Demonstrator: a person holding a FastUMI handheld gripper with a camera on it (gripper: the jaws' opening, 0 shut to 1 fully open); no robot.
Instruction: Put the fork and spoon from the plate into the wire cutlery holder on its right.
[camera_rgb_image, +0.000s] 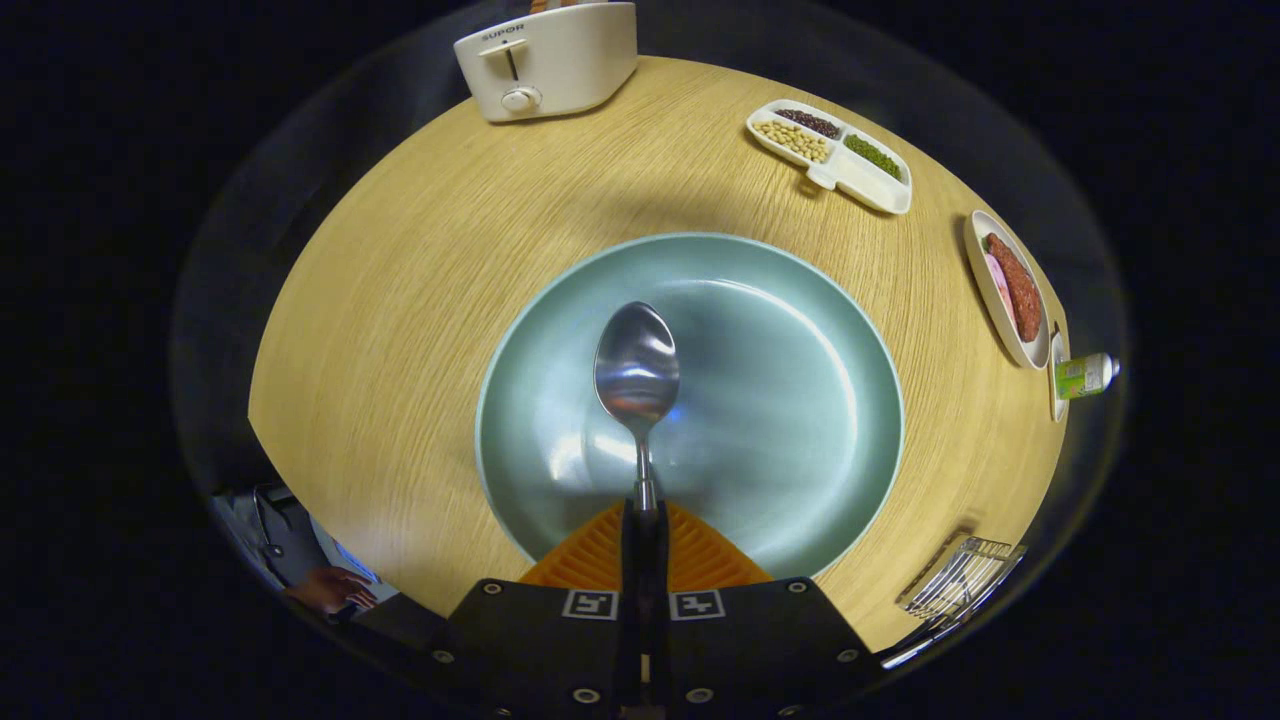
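In the gripper view, the gripper (645, 545) has its two fingers pressed close together on the thin handle of a shiny metal spoon (637, 370), so the spoon is clamped between them. The long axis of the spoon runs straight ahead from the fingers, with the oval bowl pointing away, in the direction of the toaster. The bowl of the spoon is seen over the middle of a large round pale green plate (800, 330); whether it touches the plate or is lifted above it cannot be told. Most of the handle is hidden between the fingers.

The plate lies on a round light wooden table (420, 280). At the far side of the table stands a cream-white toaster (550, 60) with the word "SUPOR" on its top edge; its upper part is cut off. To the right of it, a white divided dish (835, 158) holds dark beans, pale beans and green beans in separate compartments. Further right is a white oval dish (1005, 290) with reddish and pink food, and just beside it a small green-labelled bottle (1085, 375) lying on its side; its label is too small to read.

The wire cutlery holder (958, 580) sits on the table to the right of the plate and the fingers, strongly distorted. What it holds is hard to make out.
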